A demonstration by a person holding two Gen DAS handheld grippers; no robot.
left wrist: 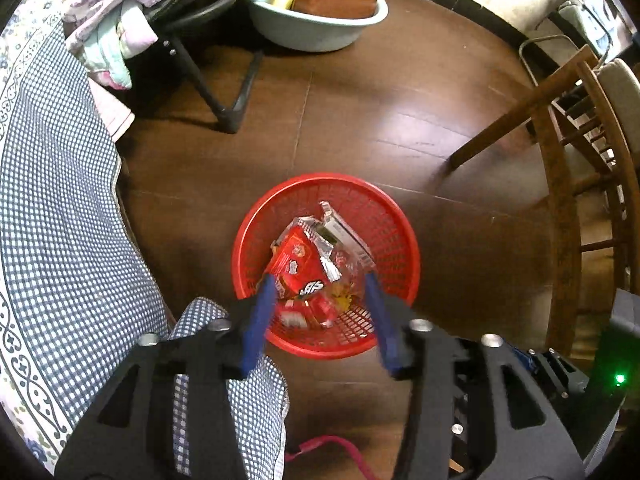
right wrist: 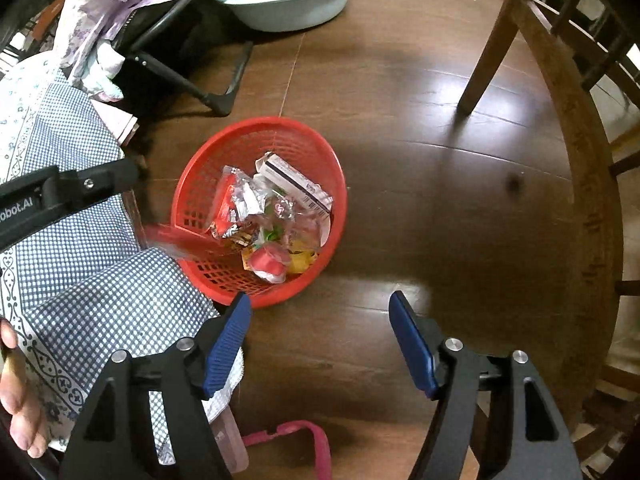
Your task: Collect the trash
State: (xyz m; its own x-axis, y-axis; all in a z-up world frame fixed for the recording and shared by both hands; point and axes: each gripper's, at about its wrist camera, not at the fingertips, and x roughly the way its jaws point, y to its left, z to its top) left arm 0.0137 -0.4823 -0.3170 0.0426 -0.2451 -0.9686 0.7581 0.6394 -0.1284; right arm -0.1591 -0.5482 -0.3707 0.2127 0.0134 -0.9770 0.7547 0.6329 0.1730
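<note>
A red mesh basket (left wrist: 404, 236) stands on the dark wooden floor, holding crumpled wrappers, a red snack packet (left wrist: 298, 260) and a white box (left wrist: 340, 228). My left gripper (left wrist: 320, 280) hangs right above the basket, pointing down, open, its blue pads touching nothing. In the right wrist view the basket (right wrist: 260, 122) lies ahead and to the left, with the white box (right wrist: 296, 182) on top. A blurred red wrapper (right wrist: 172, 240) shows at its left rim. My right gripper (right wrist: 320, 300) is open over bare floor just in front of the basket, with nothing between its fingers.
A blue checked cloth (left wrist: 60, 200) drapes along the left, close to the basket. Behind stand a folding chair (left wrist: 224, 112) piled with clothes and a pale green basin (left wrist: 320, 36). A wooden chair (left wrist: 560, 168) is on the right. A pink strap (right wrist: 312, 436) lies nearby.
</note>
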